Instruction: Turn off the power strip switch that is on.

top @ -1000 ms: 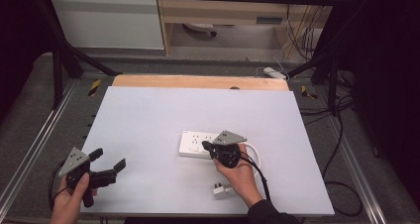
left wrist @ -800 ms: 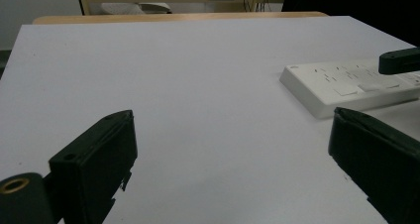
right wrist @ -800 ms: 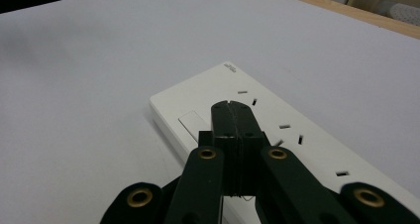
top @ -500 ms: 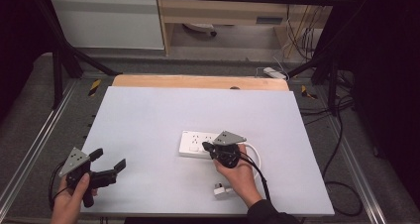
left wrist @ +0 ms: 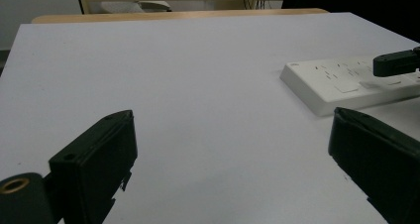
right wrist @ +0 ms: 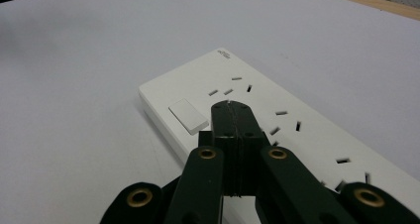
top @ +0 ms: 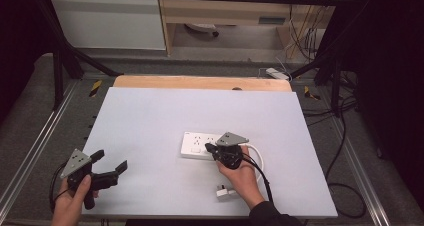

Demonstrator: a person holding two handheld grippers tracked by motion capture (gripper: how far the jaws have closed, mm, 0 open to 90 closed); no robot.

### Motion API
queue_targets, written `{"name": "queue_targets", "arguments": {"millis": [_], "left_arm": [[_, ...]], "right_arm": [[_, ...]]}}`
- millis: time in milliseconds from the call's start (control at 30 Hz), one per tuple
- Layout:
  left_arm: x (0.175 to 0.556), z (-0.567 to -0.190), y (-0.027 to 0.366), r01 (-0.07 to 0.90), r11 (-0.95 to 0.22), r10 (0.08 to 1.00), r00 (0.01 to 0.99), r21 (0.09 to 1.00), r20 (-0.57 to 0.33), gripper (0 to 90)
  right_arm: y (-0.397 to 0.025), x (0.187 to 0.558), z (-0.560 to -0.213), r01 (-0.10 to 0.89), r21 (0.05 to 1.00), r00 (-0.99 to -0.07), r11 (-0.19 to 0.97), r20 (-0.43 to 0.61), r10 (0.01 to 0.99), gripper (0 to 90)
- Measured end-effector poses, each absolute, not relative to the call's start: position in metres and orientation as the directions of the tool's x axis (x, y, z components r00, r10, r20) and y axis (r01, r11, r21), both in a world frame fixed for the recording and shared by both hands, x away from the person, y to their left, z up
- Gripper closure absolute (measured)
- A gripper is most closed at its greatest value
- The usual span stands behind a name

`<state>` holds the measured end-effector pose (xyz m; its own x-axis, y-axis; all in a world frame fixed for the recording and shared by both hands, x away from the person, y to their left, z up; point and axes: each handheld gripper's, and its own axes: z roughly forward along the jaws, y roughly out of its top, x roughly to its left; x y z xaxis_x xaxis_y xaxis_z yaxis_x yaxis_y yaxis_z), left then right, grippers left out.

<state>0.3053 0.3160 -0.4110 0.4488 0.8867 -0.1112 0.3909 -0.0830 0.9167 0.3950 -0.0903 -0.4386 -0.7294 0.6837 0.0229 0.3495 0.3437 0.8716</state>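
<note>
Power strip [top: 200,145], white, lies flat on the pale table [top: 150,116], a little right of centre and toward the near edge, its rocker switch [right wrist: 187,116] at the end nearest the middle. Right gripper [top: 214,149] sits over that end, jaws pressed together with nothing between them, the tip just beside the switch; whether it touches the casing cannot be told from these views. It looks like a push on the switch is being lined up. The strip's white cable [top: 256,153] loops round behind the right hand [top: 240,173], and the plug [top: 223,191] lies loose on the table near the wrist. Left gripper [top: 114,167] waits well apart at the near left corner, jaws spread wide and empty, aimed across the table at the strip. The risk from here: nothing pins the strip, so an off-centre push could skid it away or twist it rather than tip the switch. The closed tip could also slide off into a socket slot.
</note>
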Motion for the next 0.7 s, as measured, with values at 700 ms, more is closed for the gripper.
{"name": "queue_targets", "arguments": {"millis": [700], "left_arm": [[0.3053,-0.4112,0.3153,0.395,-0.092,0.885,0.454,0.914,-0.107,4.7]], "right_arm": [[-0.0864,0.3975,-0.4464,0.355,0.857,-0.74,0.373,0.014,0.672,90.0]]}}
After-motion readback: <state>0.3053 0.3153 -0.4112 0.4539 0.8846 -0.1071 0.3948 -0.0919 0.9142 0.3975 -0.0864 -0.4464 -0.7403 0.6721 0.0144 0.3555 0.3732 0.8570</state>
